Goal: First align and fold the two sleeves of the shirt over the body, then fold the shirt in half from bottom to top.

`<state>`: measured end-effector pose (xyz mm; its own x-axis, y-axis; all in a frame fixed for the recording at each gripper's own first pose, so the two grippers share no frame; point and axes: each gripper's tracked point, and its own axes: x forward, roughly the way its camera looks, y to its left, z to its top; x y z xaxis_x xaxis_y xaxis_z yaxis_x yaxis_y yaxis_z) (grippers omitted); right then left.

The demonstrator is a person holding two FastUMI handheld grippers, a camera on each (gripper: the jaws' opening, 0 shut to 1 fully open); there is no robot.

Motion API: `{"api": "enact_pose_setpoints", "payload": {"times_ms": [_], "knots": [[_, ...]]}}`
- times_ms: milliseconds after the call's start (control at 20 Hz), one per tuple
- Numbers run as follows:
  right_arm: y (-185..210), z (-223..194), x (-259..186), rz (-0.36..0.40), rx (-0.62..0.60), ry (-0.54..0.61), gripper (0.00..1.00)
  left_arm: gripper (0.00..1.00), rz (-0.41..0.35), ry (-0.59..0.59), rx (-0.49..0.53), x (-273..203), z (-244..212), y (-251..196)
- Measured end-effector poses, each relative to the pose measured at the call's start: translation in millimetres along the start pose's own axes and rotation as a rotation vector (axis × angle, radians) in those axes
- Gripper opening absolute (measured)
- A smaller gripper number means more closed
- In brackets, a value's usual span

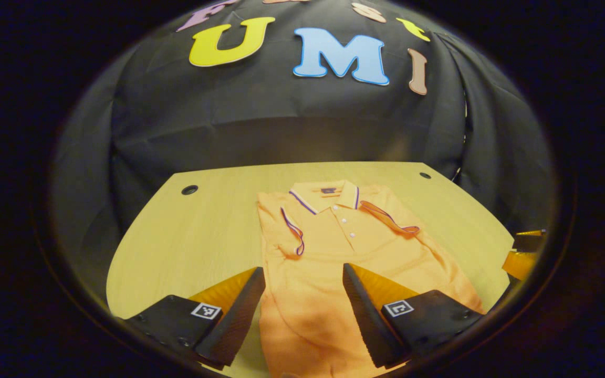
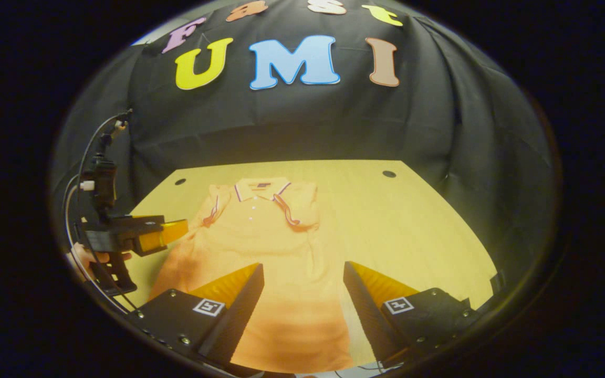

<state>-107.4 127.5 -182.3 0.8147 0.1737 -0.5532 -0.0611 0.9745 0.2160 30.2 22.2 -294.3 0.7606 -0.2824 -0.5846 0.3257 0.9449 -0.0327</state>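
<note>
An orange polo shirt lies flat on the wooden table, collar toward the far wall. Both short sleeves are folded in over the chest, their striped cuffs showing. My left gripper hovers open above the lower body of the shirt, nothing between its fingers. My right gripper is open too, over the shirt's lower right part near the hem. In the right gripper view the left gripper appears at the left, held by a hand, beside the shirt's left edge.
The table has two small round holes at its far corners. Black cloth walls close the booth behind and at both sides. Cables run from the left gripper. Part of the right gripper shows at the left gripper view's right edge.
</note>
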Motion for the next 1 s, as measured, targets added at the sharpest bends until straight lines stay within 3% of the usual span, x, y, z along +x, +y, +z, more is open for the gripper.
{"api": "enact_pose_setpoints", "payload": {"times_ms": [400, 1000], "knots": [[-5, -53, -8, 0.016, -0.03, 0.088, 0.95, 0.95, 0.02, 0.078, -0.059, -56, -70, 4], [-13, -115, -19, 0.027, -0.068, 0.207, 0.94, 0.96, 0.006, 0.175, -0.042, -124, -157, -2]]}}
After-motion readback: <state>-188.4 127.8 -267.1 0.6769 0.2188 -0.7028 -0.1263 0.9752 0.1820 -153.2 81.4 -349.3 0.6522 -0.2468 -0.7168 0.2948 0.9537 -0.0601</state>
